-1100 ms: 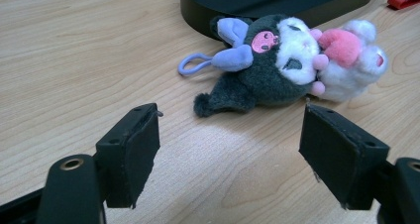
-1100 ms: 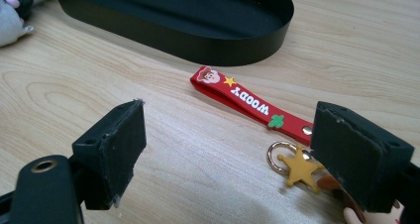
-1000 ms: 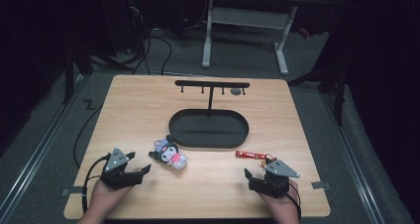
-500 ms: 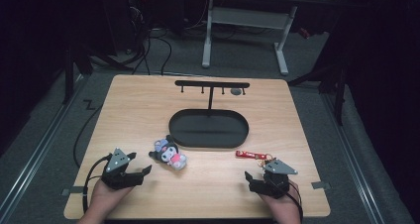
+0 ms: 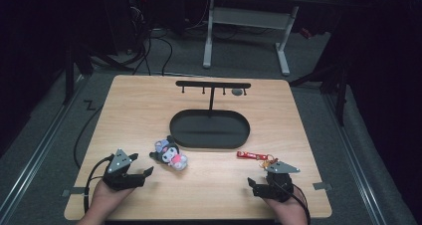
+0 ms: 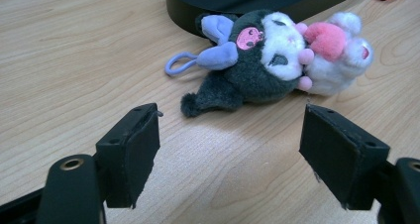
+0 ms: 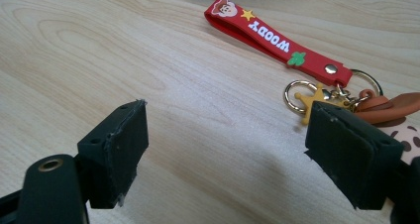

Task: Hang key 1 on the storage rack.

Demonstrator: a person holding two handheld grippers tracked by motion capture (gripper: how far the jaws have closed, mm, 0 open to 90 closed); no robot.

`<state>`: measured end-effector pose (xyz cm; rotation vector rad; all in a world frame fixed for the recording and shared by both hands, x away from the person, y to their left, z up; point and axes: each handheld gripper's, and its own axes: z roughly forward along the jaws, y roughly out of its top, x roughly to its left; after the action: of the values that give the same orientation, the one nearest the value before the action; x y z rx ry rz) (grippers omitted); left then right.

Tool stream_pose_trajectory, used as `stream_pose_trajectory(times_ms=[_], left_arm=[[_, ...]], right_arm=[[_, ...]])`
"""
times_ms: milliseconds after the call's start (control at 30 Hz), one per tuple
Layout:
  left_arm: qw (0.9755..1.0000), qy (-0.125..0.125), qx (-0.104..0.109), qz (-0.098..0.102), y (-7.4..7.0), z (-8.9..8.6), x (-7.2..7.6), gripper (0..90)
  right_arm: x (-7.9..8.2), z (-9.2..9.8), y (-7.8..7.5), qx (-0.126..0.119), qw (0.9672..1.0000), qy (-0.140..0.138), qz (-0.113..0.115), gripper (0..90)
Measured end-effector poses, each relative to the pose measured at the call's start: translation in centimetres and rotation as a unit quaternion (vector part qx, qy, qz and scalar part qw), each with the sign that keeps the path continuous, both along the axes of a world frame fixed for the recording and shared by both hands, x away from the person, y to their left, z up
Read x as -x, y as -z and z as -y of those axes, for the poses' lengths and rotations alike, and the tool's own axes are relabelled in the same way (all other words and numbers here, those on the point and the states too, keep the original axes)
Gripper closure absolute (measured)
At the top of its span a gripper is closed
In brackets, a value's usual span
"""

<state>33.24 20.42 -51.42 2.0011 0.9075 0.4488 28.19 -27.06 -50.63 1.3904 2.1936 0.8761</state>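
Two tools are in my hands, both wide open and holding nothing: my left tool (image 5: 135, 175) has crept a touch closer to the plush keychain (image 5: 170, 154) since a second ago, so the reach for it looks just begun, while my right tool (image 5: 262, 189) has stayed put near the red strap keychain (image 5: 253, 156). One plush, one strap, one black stand (image 5: 210, 127) with four hooks lie on the desk (image 5: 139, 105).
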Motion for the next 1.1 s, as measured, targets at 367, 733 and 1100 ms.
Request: stream_pose_trajectory(times_ms=[367, 733, 1100], left_arm=[[1.0, 0.006, -0.001, 0.0, -0.1, 0.0, 0.0, 23.9], [1.0, 0.01, -0.002, 0.0, 0.0, 0.2, 0.0, 24.1], [1.0, 0.005, -0.003, -0.001, 0.1, 0.2, 0.1, 24.2]], right_arm=[[0.4, 0.7, -1.1, -0.005, 0.9989, -0.009, -0.046, 26.9], [0.7, 0.9, -1.5, 0.015, 0.9953, -0.017, -0.094, 30.5], [-0.9, 2.6, -3.9, 0.09, 0.9868, -0.028, -0.132, 30.0]])
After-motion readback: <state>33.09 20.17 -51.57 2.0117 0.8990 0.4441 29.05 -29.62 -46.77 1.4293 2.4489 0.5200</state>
